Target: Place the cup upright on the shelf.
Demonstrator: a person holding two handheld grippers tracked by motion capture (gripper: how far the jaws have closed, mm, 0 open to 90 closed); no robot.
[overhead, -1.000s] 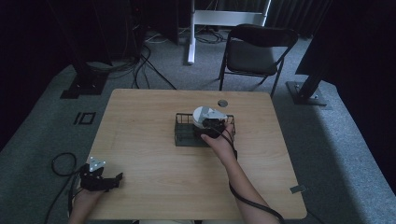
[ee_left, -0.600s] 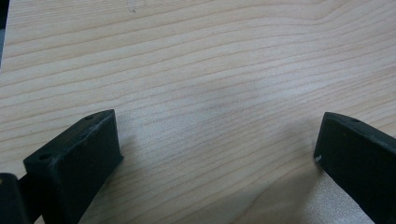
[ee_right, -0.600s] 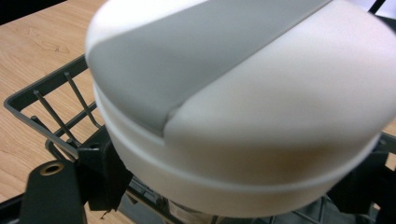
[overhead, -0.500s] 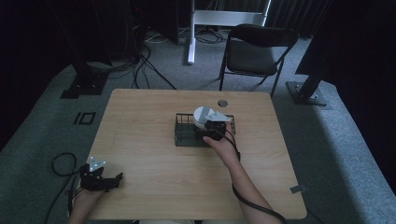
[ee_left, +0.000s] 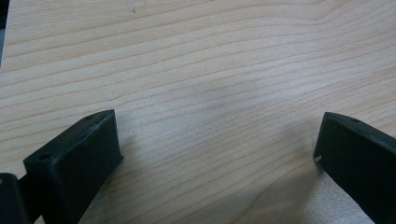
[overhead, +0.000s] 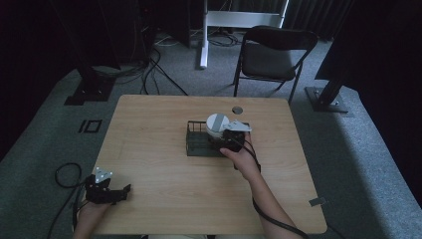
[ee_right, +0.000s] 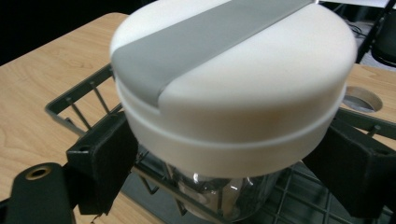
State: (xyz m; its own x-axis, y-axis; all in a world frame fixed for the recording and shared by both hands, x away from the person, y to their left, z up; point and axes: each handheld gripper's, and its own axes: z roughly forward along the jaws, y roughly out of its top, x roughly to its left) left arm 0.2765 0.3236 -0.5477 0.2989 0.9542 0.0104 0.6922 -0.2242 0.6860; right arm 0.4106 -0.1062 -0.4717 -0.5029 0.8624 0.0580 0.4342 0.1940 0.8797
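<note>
Item: glass jar with white lid, a grey band across the lid's top. It stood at the centre of the right gripper view, over the black wire basket; in the high view it sat just right of the frame's centre. Whether its base rested on the basket floor or hung clear could not be told.

Right gripper: you had its jaws closed on the lid's rim from either side, one black pad at lower left and one at lower right of the right gripper view. That grip on the widest, firmest part likely kept the jar upright and spared the glass.

Left gripper: you held it at the lower left of the high view, by the near edge of the wooden table, well apart from the basket. Its jaws stood wide over bare wood, gripping nothing. Probably parked there to keep out of the working hand's way.

Also present: a round hole in the tabletop behind the basket; a folding chair at upper centre.
</note>
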